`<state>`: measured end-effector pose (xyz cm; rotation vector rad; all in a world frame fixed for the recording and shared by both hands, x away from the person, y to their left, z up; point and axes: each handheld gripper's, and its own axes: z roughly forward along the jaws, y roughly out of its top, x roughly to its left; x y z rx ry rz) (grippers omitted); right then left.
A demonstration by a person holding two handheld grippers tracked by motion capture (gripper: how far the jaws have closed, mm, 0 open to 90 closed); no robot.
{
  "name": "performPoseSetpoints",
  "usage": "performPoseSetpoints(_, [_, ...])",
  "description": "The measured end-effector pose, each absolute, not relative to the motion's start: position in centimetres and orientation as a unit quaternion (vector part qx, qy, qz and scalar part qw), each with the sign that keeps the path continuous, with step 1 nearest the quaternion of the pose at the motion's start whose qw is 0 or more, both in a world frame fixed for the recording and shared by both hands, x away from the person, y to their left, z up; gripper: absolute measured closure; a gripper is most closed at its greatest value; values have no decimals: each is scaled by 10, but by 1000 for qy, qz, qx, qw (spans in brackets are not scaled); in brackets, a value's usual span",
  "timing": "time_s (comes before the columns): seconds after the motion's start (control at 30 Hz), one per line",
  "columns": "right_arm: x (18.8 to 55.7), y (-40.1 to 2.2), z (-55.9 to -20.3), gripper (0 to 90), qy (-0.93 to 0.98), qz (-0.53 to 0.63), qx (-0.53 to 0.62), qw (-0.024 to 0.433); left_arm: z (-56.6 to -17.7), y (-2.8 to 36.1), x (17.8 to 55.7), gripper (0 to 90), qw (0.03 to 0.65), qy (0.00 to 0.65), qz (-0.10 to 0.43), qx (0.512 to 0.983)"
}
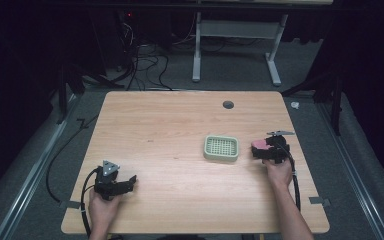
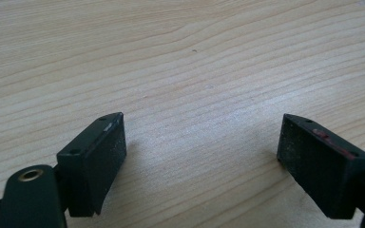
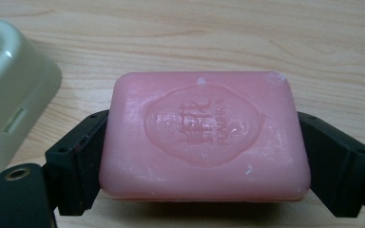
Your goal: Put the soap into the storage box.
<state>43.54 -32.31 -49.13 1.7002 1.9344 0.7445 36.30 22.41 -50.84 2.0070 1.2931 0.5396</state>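
While the right gripper (image 1: 263,148) sits near the right edge of the table (image 1: 170,130), its jaws are clamped on the short ends of a pink soap bar (image 3: 204,135). Embossed oval stamp faces up, bar roughly level, slightly above the wood judging by the shadow under it. Pale green soap dish (image 1: 221,148) is just beside it on the left, not touching; slotted grid base, rounded corners; in the right gripper view its corner (image 3: 9,99) sits at the left edge.

Left gripper (image 1: 130,180) is at the near-left of the table, well apart from soap and dish, jaws spread wide with nothing between them, just bare wood grain (image 2: 195,95).

Surface: light wood-grain laminate, matte, a few small specks, dark round cable grommet (image 1: 228,104) near the far edge. Tape tabs at the near corners.

Room: dark, grey carpet floor, bundle of black cables (image 1: 145,62) beyond the far-left corner, white desk frame legs (image 1: 196,50) behind. Metal rails run along both sides of the table.
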Motion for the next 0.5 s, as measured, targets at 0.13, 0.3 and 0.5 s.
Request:
performPoseSetpoints(0.13, [433,-322,-486,136,703,281,612,229,-508,224,363,170,340,497,207,771])
performPoseSetpoints(0.3, [429,-320,-482,136,704,288,612,218,-508,224,363,170,340,497,207,771])
performPoseSetpoints(0.5, [424,-316,-476,136,707,295,607,213,-508,224,363,170,339,497,207,771])
